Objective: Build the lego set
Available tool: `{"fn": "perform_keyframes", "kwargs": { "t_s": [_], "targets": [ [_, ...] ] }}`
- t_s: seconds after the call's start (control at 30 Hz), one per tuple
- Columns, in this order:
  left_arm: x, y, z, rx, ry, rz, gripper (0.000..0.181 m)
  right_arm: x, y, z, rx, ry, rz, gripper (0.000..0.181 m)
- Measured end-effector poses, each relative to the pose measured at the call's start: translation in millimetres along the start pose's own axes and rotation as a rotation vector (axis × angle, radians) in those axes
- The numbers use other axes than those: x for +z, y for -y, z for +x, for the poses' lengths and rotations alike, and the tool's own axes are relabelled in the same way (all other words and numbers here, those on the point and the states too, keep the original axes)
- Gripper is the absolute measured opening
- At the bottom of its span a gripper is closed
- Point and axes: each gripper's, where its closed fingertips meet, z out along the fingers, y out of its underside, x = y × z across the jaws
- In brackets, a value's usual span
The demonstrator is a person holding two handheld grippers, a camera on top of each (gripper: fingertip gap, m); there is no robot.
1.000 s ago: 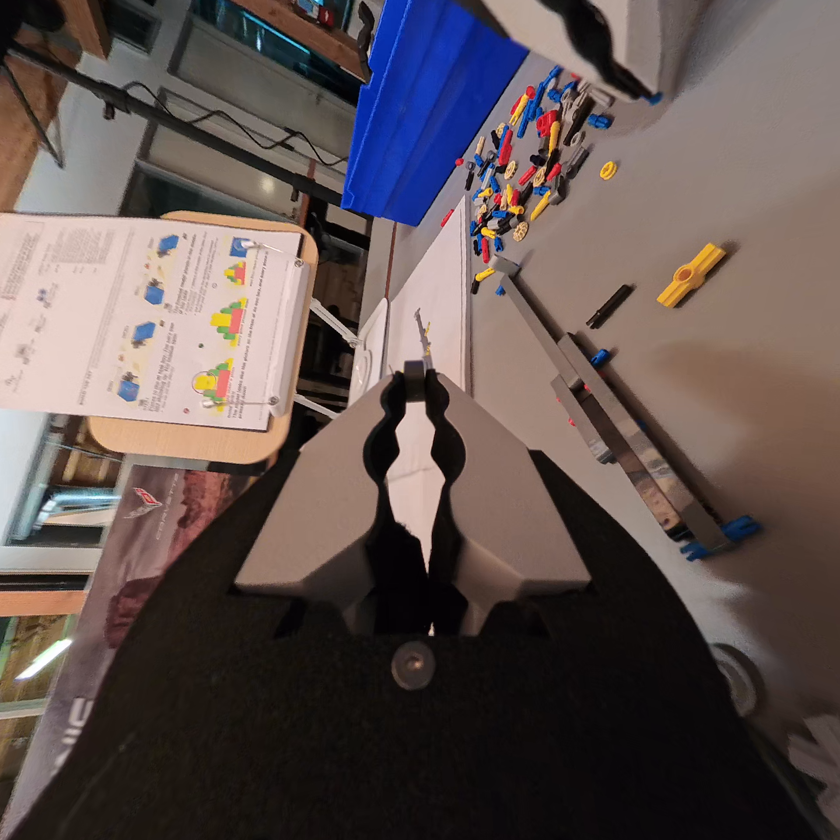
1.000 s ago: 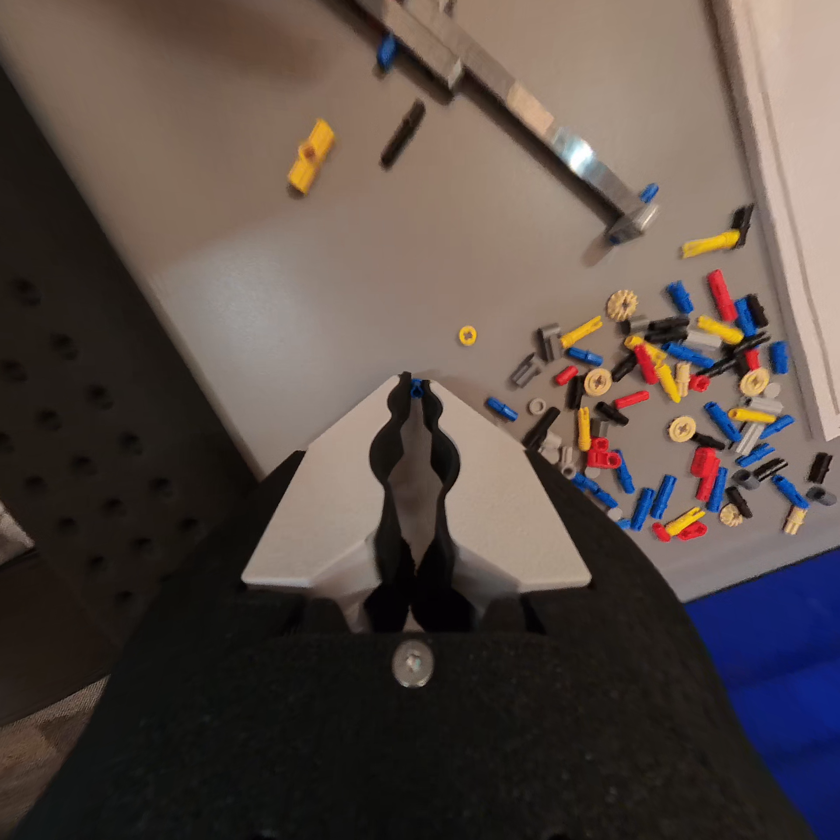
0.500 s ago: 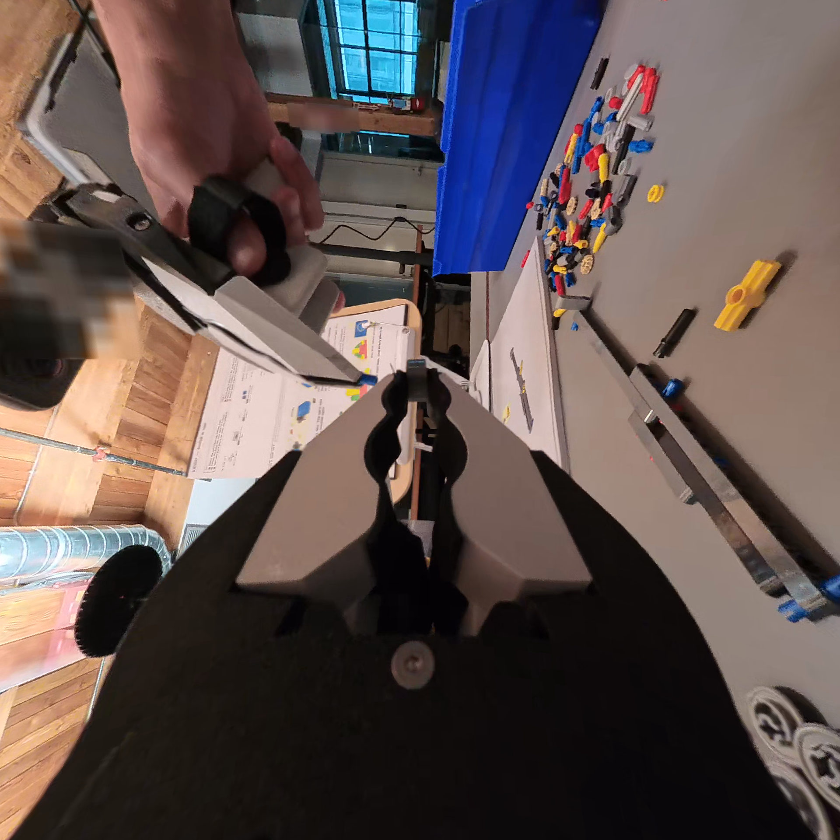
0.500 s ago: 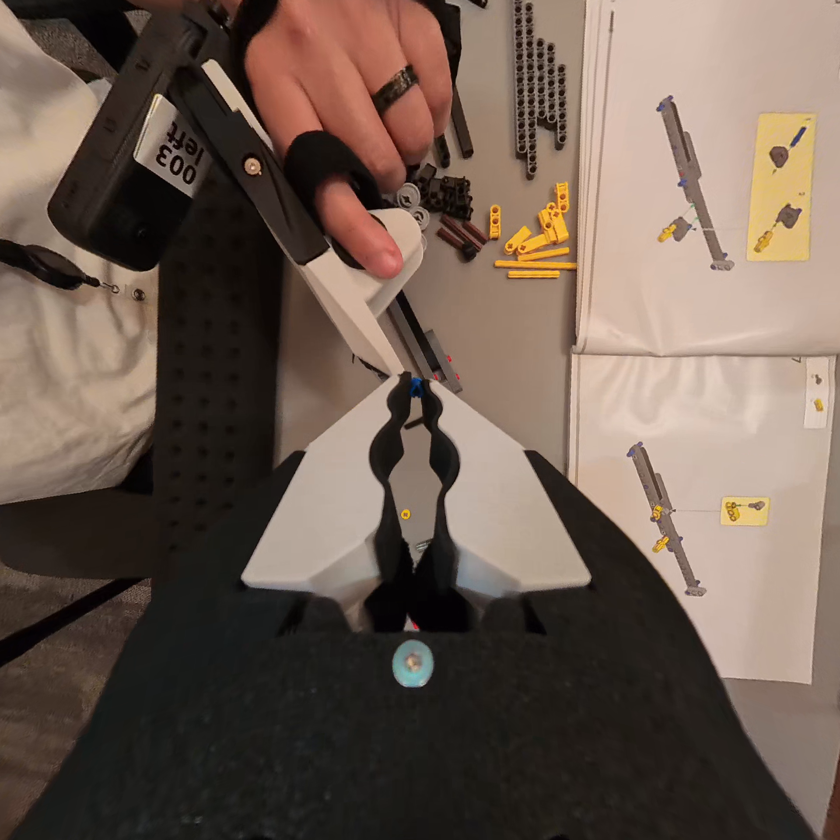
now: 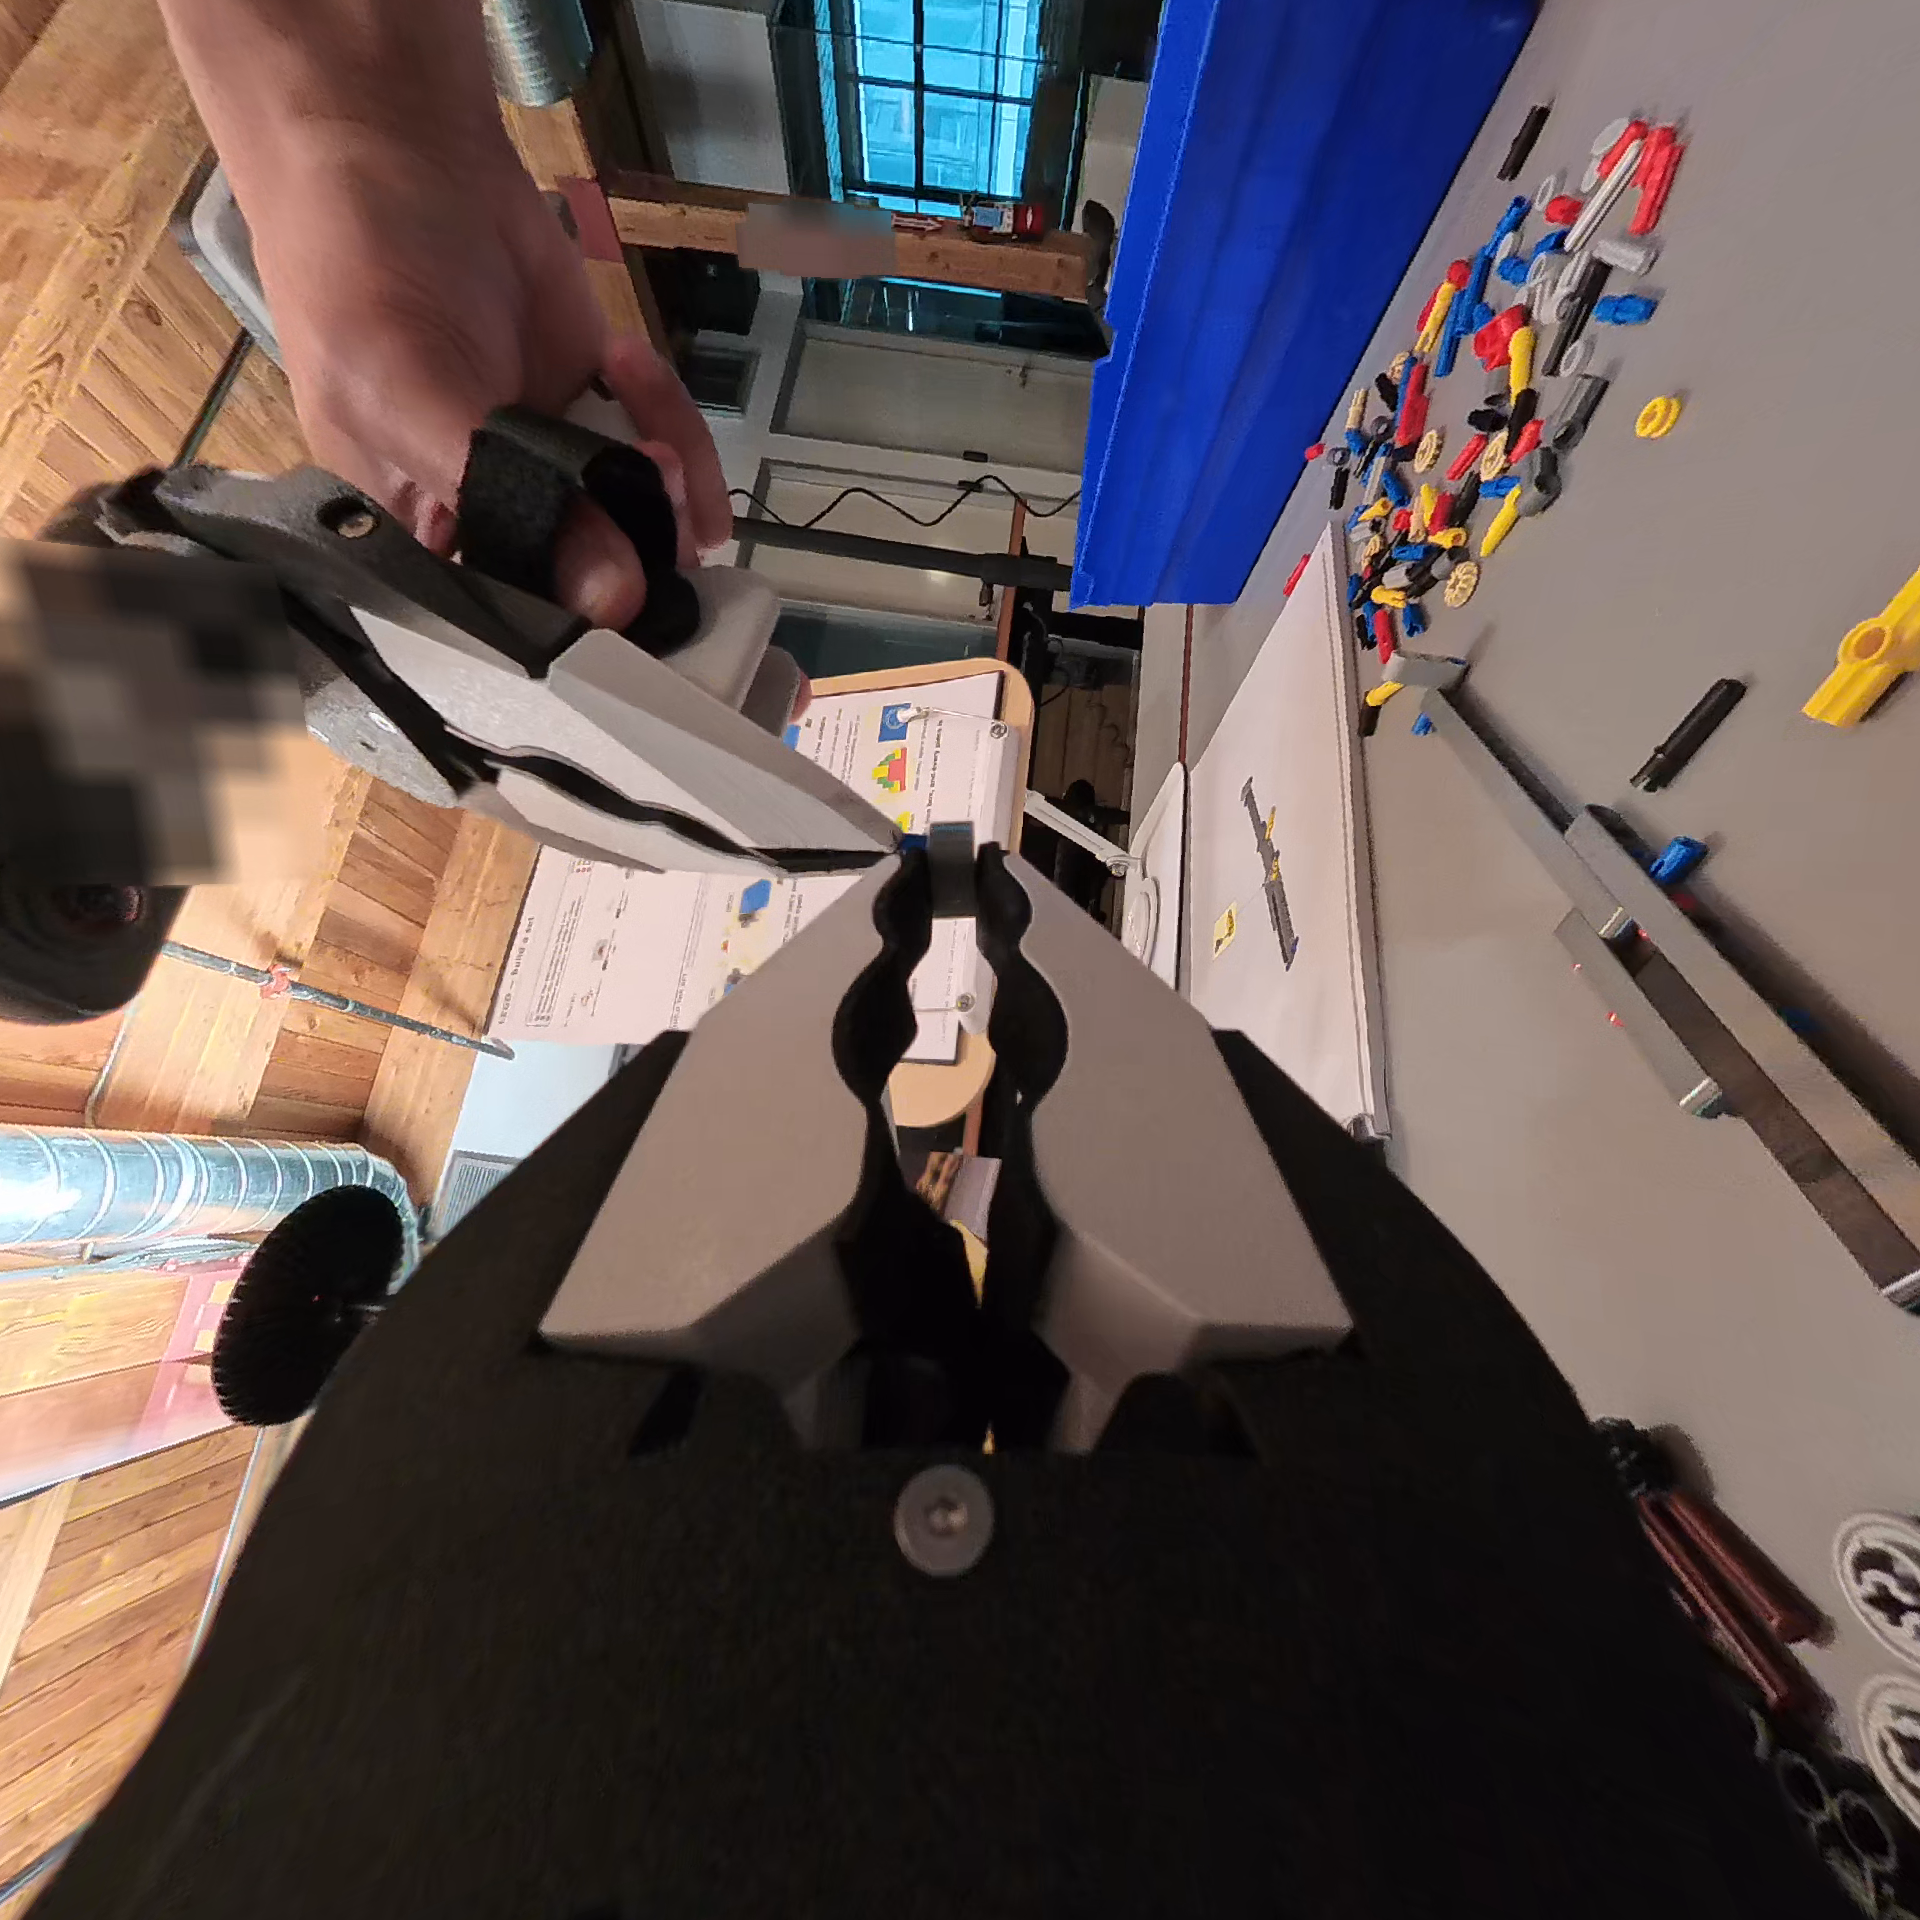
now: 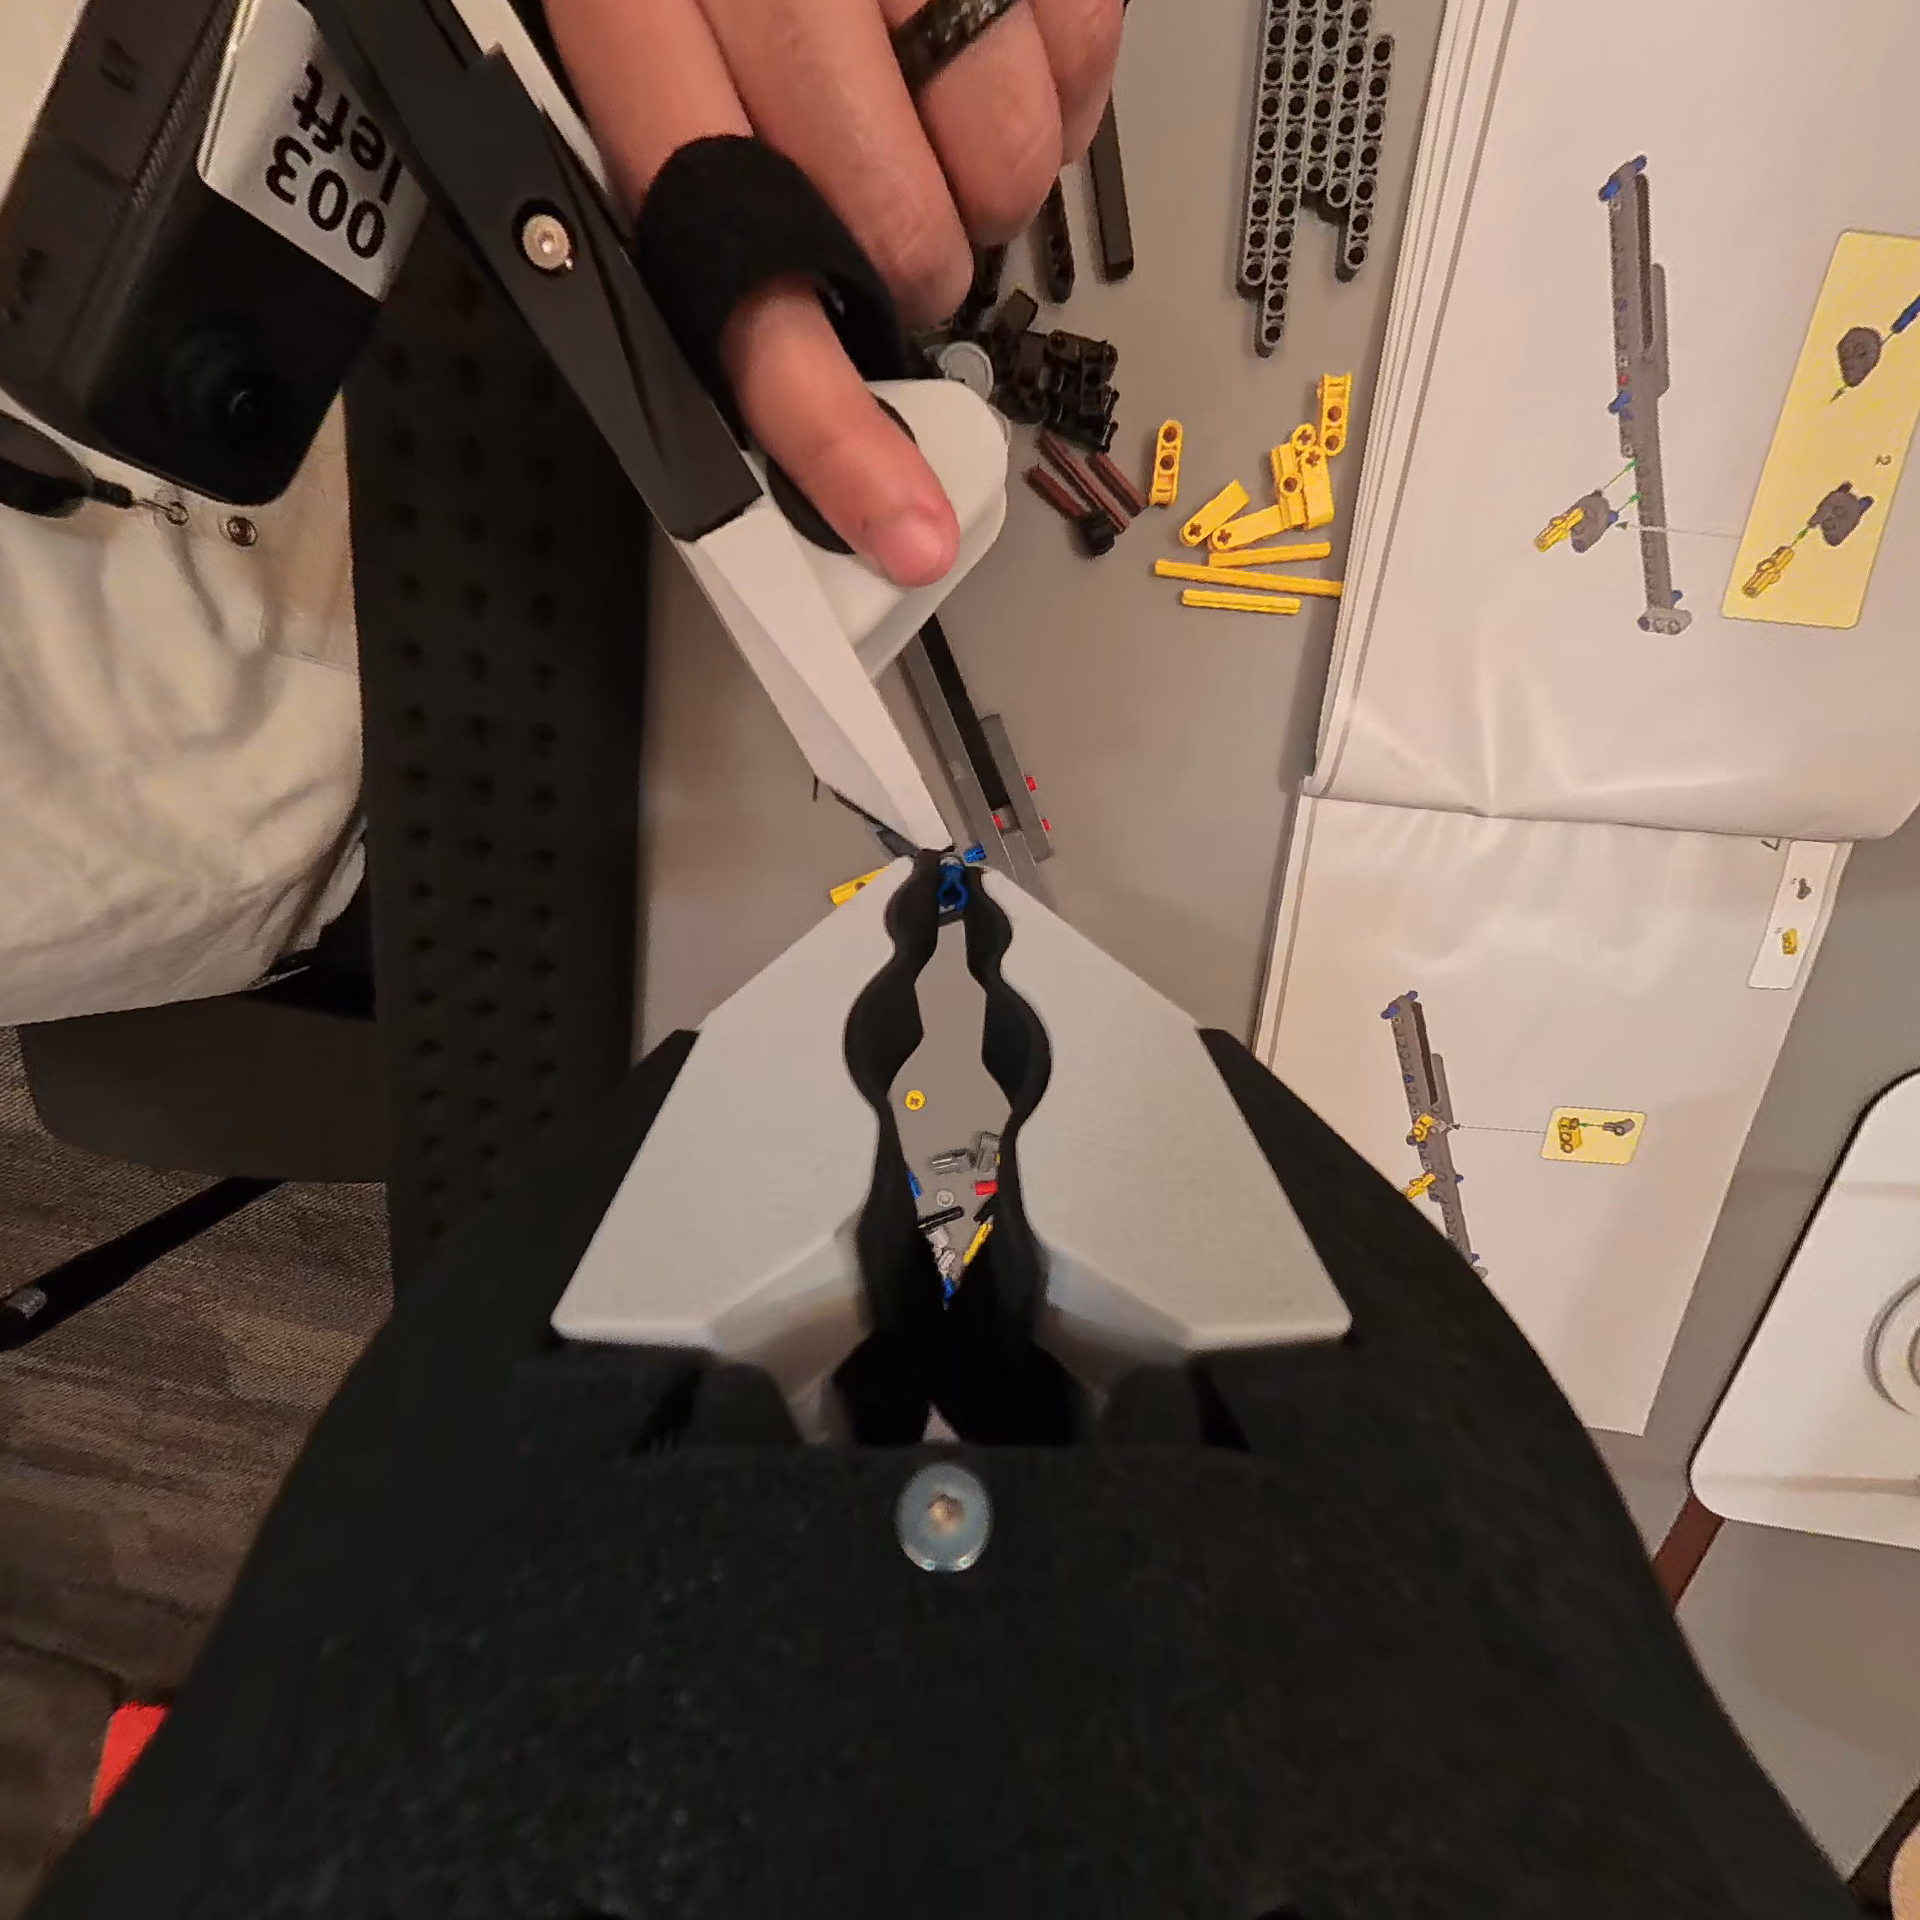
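In the left wrist view my left gripper (image 5: 951, 878) is shut on a small dark grey piece (image 5: 951, 862) and holds it in the air. My right gripper (image 5: 883, 847) comes in from the left, shut on a blue pin (image 5: 912, 844) whose end meets the side of the grey piece. In the right wrist view my right gripper (image 6: 948, 891) grips the blue pin (image 6: 948, 894), and the left gripper's tip (image 6: 930, 836) sits right at it. A long grey beam assembly (image 5: 1621, 935) lies on the table below and also shows in the right wrist view (image 6: 987, 769).
A pile of small coloured pins (image 5: 1475, 416) lies beside a blue bin (image 5: 1247, 312). A yellow connector (image 5: 1870, 665) and a black pin (image 5: 1688, 732) lie loose. The open instruction booklet (image 6: 1558, 520), yellow parts (image 6: 1268, 499) and grey beams (image 6: 1314, 156) are on the table. Left and right tips are no more than a few centimetres apart.
Both grippers left the table and came together in the air. The right gripper, still shut on the blue pin, has closed in until the pin meets the grey piece in the left gripper.
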Motion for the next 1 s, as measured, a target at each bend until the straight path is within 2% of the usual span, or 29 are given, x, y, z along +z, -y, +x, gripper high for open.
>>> {"fn": "perform_keyframes", "kwargs": {
  "t_s": [0.3,0.6,0.77,0.87,1.0],
  "targets": [
    [-3,-4,-3,0.082,0.019,-0.019,0.007,1,4,0,-0.07,0.034,-0.058,0.004],
    [-5,-3,-8,0.083,0.032,-0.011,0.007,-2,5,-3,-0.212,0.035,-0.017,0.004],
    [-6,-1,-11,-0.06,0.012,0.016,0.007,-6,8,-5,-0.296,0.025,0.004,0.004],
    [-8,-1,-18,-0.174,0.001,0.038,0.007,-12,13,-5,-0.236,0.063,0.064,0.004],
    [-8,1,-15,-0.184,-0.023,0.048,0.007,-9,11,-7,-0.139,0.128,0.078,0.004]
  ]
}}
